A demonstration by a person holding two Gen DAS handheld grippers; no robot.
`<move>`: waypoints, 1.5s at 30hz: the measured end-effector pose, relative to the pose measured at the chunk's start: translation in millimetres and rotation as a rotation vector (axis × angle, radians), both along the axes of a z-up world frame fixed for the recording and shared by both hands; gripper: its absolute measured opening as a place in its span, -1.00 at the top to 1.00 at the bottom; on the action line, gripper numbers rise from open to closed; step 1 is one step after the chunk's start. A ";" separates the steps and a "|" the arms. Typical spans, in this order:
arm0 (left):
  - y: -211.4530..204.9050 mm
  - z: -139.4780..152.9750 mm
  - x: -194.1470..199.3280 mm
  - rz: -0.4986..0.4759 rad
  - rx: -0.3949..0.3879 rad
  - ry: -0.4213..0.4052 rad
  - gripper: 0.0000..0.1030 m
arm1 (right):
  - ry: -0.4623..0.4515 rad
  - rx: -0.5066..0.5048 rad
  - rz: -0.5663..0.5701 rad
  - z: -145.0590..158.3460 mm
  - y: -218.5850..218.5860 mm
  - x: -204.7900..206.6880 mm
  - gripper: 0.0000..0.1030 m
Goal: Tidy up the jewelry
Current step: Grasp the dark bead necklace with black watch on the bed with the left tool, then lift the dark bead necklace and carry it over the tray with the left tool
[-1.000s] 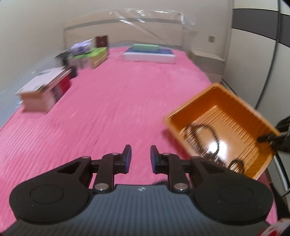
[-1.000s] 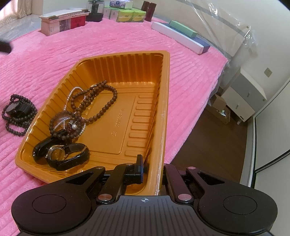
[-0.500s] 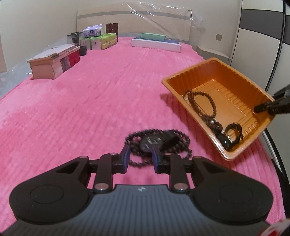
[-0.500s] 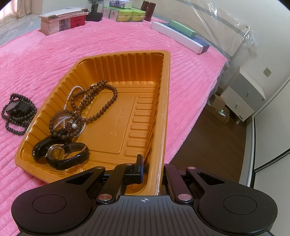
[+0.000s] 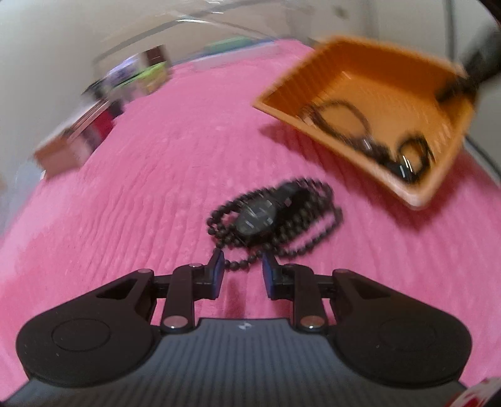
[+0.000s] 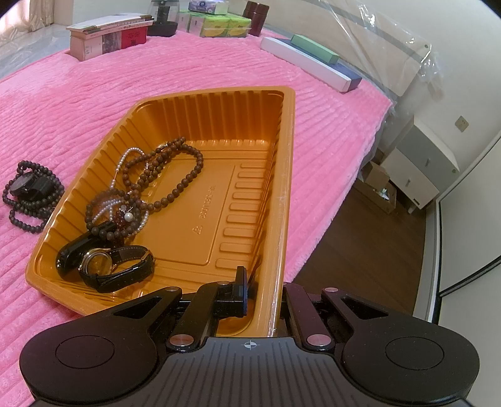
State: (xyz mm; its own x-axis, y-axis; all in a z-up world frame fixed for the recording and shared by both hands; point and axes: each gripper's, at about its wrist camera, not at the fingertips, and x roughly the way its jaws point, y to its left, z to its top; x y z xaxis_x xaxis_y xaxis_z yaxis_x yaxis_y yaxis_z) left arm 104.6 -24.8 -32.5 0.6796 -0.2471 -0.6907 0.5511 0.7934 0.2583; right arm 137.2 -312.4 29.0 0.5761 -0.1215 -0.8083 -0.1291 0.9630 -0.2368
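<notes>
Down low, the left gripper (image 5: 241,266) has its fingers apart, with a loop of the dark bead necklace (image 5: 294,225) between the tips. A black watch (image 5: 256,213) lies on those beads on the pink blanket (image 5: 141,175). The right gripper (image 6: 264,289) pinches the orange tray (image 6: 289,175) rim, holding more beads and watches

Pink ribbed bed (image 6: 188,78), carrying an orange tray (image 6: 286,188) at its right edge. Just beside the tray's left wall, a dark bead strand (image 6: 29,200) coiled around a black watch (image 6: 23,187). Along the far edge: a stack of books (image 6: 106,39), green boxes (image 6: 225,26), a dark container (image 6: 162,18). At the far right corner, long flat boxes (image 6: 310,64).
</notes>
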 end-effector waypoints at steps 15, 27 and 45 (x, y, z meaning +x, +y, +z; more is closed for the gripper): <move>-24.3 -30.4 7.1 -0.315 0.319 -0.083 0.81 | 0.003 0.003 -0.007 -0.6 -1.2 0.2 0.91; 2.4 49.3 -5.8 -0.244 0.152 -0.197 0.89 | -0.005 -0.002 -0.006 -0.2 0.7 -0.2 0.91; 35.8 195.3 2.1 -0.132 -0.033 -0.386 0.89 | -0.016 -0.019 0.004 3.1 5.7 -1.6 0.91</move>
